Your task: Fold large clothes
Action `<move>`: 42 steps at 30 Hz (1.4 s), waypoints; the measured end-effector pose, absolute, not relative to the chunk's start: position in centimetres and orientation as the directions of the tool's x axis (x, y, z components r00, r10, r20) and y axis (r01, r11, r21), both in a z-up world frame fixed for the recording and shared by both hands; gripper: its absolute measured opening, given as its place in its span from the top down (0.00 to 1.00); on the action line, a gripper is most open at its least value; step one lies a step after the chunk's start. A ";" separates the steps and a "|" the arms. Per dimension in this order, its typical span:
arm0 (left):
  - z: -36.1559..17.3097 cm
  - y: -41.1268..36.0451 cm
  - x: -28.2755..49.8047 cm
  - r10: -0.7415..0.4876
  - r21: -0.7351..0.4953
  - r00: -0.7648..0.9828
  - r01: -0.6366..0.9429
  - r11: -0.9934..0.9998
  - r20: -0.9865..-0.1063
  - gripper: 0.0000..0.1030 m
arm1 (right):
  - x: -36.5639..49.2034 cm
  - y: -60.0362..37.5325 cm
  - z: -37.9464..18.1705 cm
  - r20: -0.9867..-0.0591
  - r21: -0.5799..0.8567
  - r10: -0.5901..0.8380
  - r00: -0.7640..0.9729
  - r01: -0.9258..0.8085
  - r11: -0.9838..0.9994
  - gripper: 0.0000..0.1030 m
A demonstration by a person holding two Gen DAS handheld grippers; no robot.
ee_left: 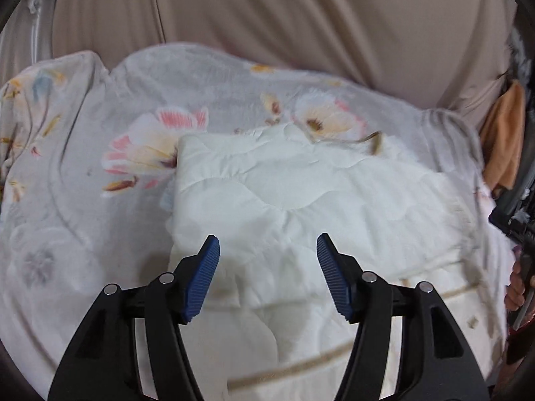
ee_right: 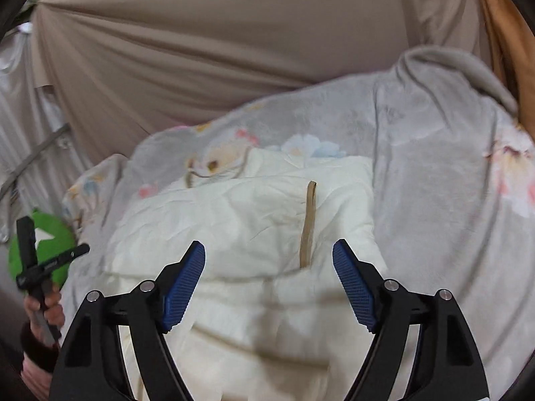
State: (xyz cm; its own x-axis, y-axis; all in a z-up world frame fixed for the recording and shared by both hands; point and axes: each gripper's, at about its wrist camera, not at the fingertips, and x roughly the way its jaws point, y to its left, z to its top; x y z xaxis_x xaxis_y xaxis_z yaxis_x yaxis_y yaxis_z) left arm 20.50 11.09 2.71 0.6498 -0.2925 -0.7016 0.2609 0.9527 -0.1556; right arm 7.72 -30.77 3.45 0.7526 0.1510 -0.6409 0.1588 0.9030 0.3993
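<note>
A cream quilted garment [ee_left: 301, 200] lies folded on a grey flowered blanket [ee_left: 100, 173]. It has tan trim lines along its near part. My left gripper [ee_left: 267, 247] hovers over the garment's near left part, open, with nothing between its blue pads. In the right wrist view the same cream garment [ee_right: 250, 220] shows a tan strap [ee_right: 308, 220] lying on top. My right gripper [ee_right: 269, 254] stands open above the garment's near edge, its pads apart and off the cloth.
Beige draped fabric [ee_left: 301, 16] fills the background behind the blanket. An orange cloth [ee_left: 505, 133] hangs at the right edge. The other hand's gripper shows at the left [ee_right: 36, 260] in the right wrist view, held by a hand [ee_right: 46, 314], with a green disc [ee_right: 53, 237] behind it.
</note>
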 end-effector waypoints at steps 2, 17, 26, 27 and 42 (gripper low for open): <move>0.3 10.6 22.5 -0.254 -0.132 0.609 0.237 0.962 -0.751 0.47 | 10.9 -31.3 0.6 -0.704 0.424 0.184 0.685 0.198 0.884 0.30; -2.8 11.0 20.8 -0.183 -0.004 0.620 0.279 0.960 -0.763 0.54 | 9.0 -29.2 -4.0 -0.770 0.353 0.212 0.602 0.126 0.927 0.93; 7.2 7.7 21.6 -0.352 -0.082 0.651 0.407 0.910 -0.673 0.53 | 9.1 -31.8 4.4 -0.712 0.274 0.098 0.695 0.148 0.950 0.69; 8.3 6.2 22.3 -0.375 -0.088 0.646 0.431 0.898 -0.664 0.51 | 10.2 -32.4 5.4 -0.699 0.266 0.084 0.710 0.149 0.953 0.63; -0.4 -16.0 38.7 -0.460 -0.254 0.315 0.521 0.815 -0.830 0.94 | 22.2 -38.5 -1.1 -0.758 0.381 0.136 0.638 0.263 0.886 0.85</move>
State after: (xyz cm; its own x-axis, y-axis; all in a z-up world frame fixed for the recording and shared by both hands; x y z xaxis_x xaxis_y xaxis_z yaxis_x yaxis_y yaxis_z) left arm 38.75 -16.01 -0.43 0.3150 -0.4605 -0.8299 0.5212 0.8147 -0.2542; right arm 22.22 -38.46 -1.12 0.6381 0.1363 -0.7578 0.2629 0.8865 0.3809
